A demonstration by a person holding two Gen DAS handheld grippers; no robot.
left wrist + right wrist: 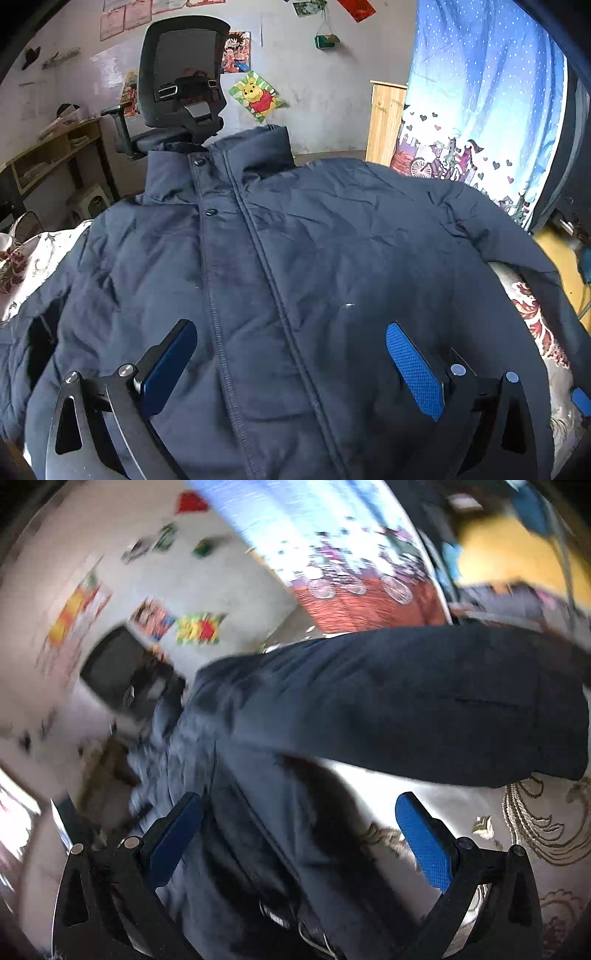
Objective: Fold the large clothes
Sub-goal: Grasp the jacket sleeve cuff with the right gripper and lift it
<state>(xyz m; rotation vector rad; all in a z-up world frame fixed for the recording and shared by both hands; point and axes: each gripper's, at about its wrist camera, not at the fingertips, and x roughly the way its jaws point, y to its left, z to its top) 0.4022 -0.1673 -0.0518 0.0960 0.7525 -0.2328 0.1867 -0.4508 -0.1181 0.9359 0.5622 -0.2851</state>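
Note:
A dark navy padded jacket [295, 258] lies front up on a bed with a floral cover [33, 254], collar at the far end, zipper and snap placket down its middle. My left gripper [291, 328] is open and empty, hovering over the lower chest, one finger on each side of the placket. In the blurred right wrist view the jacket [280, 812] lies below, and its sleeve [424, 701] stretches across to the right. My right gripper [299, 805] is open and empty above the jacket's side.
A black mesh office chair [181, 85] stands beyond the collar. A wooden desk [48, 151] is at the left, a wooden cabinet [386, 122] and blue curtain [480, 92] at the right. The patterned bed cover [535, 830] shows right of the jacket.

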